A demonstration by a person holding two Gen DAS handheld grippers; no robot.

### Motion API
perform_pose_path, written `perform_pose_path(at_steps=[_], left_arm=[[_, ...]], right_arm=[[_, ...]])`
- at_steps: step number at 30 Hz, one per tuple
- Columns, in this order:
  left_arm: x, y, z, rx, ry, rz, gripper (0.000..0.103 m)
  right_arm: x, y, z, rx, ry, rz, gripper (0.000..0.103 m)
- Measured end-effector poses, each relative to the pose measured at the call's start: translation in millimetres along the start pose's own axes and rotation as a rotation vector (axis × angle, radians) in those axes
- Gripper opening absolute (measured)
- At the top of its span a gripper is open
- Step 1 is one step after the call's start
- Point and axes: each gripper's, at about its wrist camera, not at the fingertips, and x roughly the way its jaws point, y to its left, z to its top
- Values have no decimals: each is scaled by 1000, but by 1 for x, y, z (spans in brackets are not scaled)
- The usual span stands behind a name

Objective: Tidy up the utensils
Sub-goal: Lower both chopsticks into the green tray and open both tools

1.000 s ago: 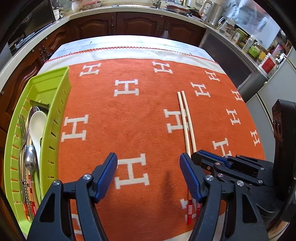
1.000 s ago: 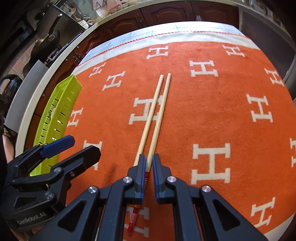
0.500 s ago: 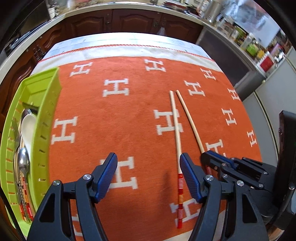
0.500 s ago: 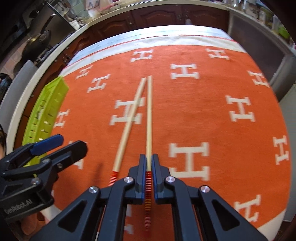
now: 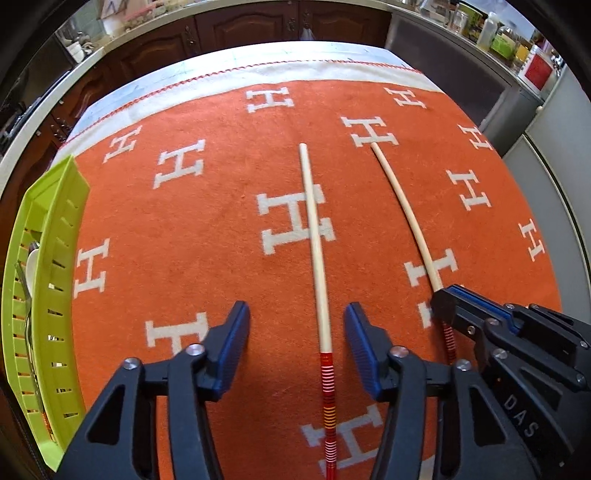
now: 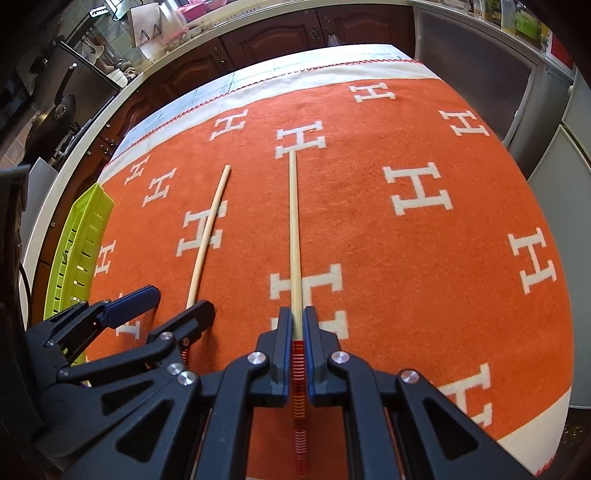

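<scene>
Chopsticks lie apart on the orange cloth (image 5: 207, 236) with its white H letters — two pale wooden sticks with red striped handle ends. In the left wrist view one chopstick (image 5: 317, 258) runs from about 12 o'clock down to 6 o'clock, lying flat on the cloth between the spread blue pads of the left gripper (image 5: 295, 350). Those pads stand well apart on either side of it and touch nothing. The other chopstick (image 5: 404, 214) slants from 1 o'clock toward 4 o'clock, where its handle end goes into the right gripper (image 5: 443, 301).

In the right wrist view the right gripper (image 6: 296, 332) is clenched on that second chopstick (image 6: 293, 236), pinching it just where the bare wood meets the red stripes; the stick points straight ahead toward 12 o'clock. The first chopstick (image 6: 208, 236) lies at 10 o'clock, its near end hidden behind the left gripper (image 6: 173, 299).

A lime green tray (image 5: 55, 280) with slotted walls sits at 9 o'clock along the cloth's edge — a white spoon (image 5: 32, 262) and metal cutlery (image 5: 22, 284) rest inside it. Dark wooden cabinets (image 5: 255, 26) stand beyond the table at 12 o'clock.
</scene>
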Motion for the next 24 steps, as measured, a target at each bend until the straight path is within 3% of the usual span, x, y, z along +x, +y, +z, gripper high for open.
perform_pose_path(at_steps=[1, 2, 3, 7, 11, 17, 24], left_arm=[[-1, 2, 0, -6, -14, -3, 33], [-2, 4, -1, -7, -25, -9, 14], [-2, 6, -1, -8, -32, -21, 6], [-4, 18, -8, -22, -53, -89, 4], [-11, 29, -14, -34, -67, -93, 3], [-60, 67, -19, -86, -142, -74, 3], [-125, 157, -34, -198, -218, 36, 4]], right_arm=[[0, -1, 1, 4, 3, 8, 7], [0, -2, 1, 2, 4, 9, 7], [0, -2, 2, -1, 4, 9, 7], [1, 1, 1, -14, -1, -7, 7], [1, 3, 3, -1, 7, -3, 6], [-17, 16, 9, 48, 12, 123, 5], [-52, 91, 20, -51, -1, 317, 5]])
